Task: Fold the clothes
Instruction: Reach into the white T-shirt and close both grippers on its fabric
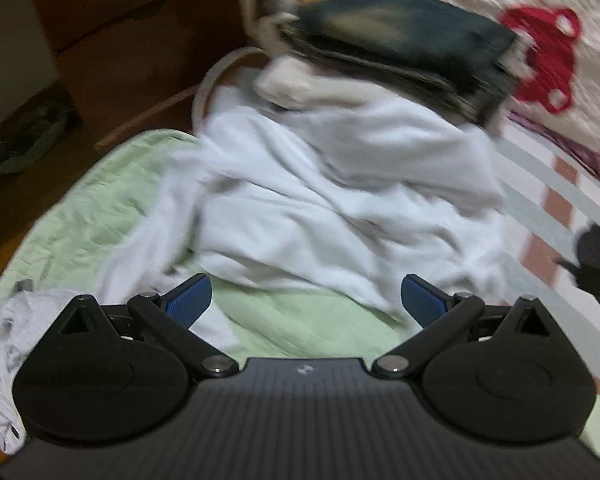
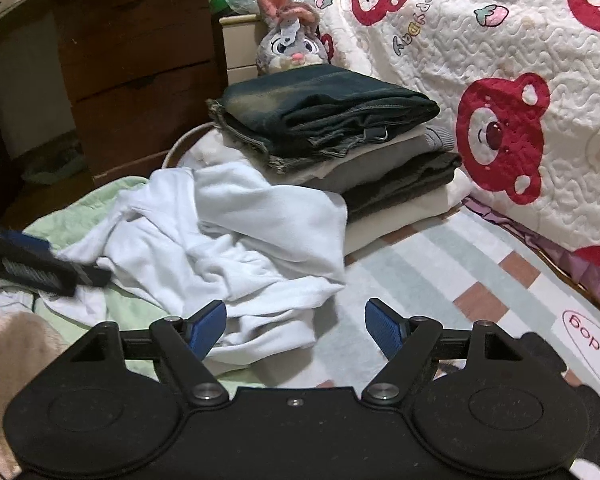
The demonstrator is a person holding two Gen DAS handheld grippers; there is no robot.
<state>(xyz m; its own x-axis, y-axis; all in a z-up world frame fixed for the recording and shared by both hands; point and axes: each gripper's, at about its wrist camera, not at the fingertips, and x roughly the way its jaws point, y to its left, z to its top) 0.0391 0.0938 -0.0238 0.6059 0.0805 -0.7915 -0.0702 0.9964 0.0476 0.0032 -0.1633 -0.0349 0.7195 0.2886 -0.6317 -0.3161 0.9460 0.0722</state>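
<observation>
Right wrist view is sharp and alone shows a plush rabbit point(image 2: 288, 46) far behind the stack point(image 2: 332, 128) of folded clothes, plus the stack's layers: dark on top, beige, dark, cream. It also catches the left gripper point(image 2: 40, 264) at the left edge, over the near-left part of the white garment point(image 2: 228, 240). Left wrist view is motion-blurred; only the stack's dark top point(image 1: 396, 36) reads clearly there.

Left gripper point(image 1: 306, 300): jaws wide, nothing between them, blue pads point(image 1: 190, 300) over the green sheet point(image 1: 80, 216), just short of the white garment's point(image 1: 320, 200) near edge.
Right gripper point(image 2: 294, 330): jaws wide, empty, at the garment's near-right hem.

White garment lies crumpled, unfolded, on the bed, partly on the green sheet point(image 2: 100, 200), partly on a striped cover point(image 2: 440, 272), touching the stack on its far side.

Right: quilt point(image 2: 480, 60) with red bears. Far left: brown drawers point(image 2: 140, 60).
</observation>
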